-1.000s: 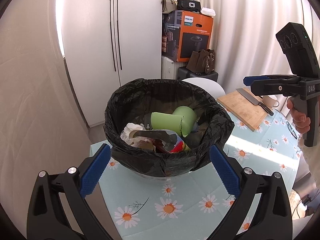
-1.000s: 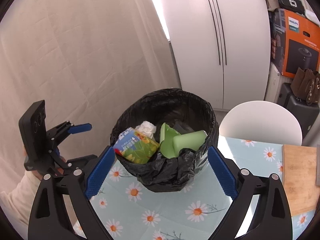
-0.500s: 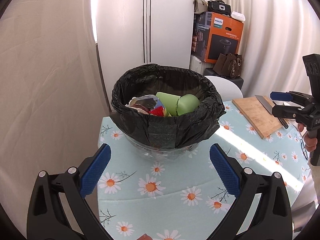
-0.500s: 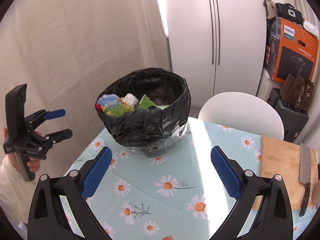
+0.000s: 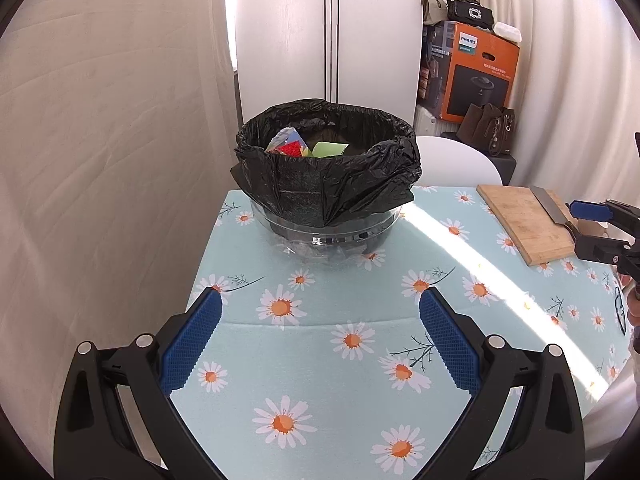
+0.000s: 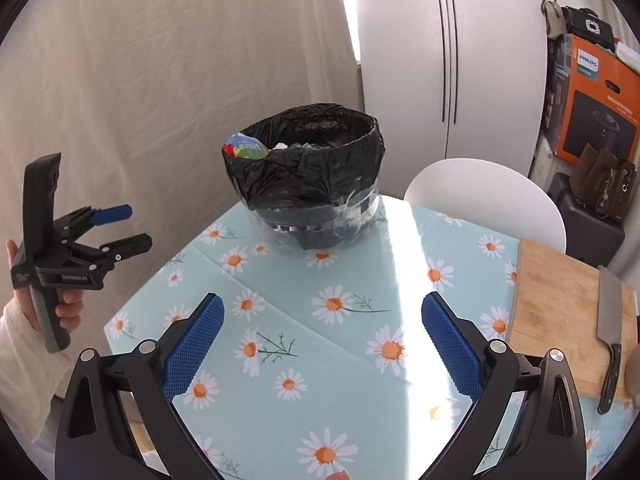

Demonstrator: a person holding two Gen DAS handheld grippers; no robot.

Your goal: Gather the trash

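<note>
A clear bin lined with a black bag (image 5: pixel 326 184) stands at the far end of the daisy tablecloth (image 5: pixel 320 360); it also shows in the right wrist view (image 6: pixel 308 176). Trash lies inside: a colourful wrapper (image 5: pixel 288 144), a green piece (image 5: pixel 330 149), and a packet (image 6: pixel 246 148) at the rim. My left gripper (image 5: pixel 320 336) is open and empty, well back from the bin; it also shows at the left of the right wrist view (image 6: pixel 132 226). My right gripper (image 6: pixel 323 338) is open and empty, also back from the bin.
A wooden cutting board (image 6: pixel 560 312) with a cleaver (image 6: pixel 610 320) lies at the table's right. A white chair (image 6: pixel 484 200) stands behind the table. A curtain (image 5: pixel 112 160) hangs left; white cupboard (image 5: pixel 332 32) and orange box (image 5: pixel 476 76) behind.
Both grippers have pulled back and lowered away from the bin, so it looks smaller and farther. Both stay open and empty.
</note>
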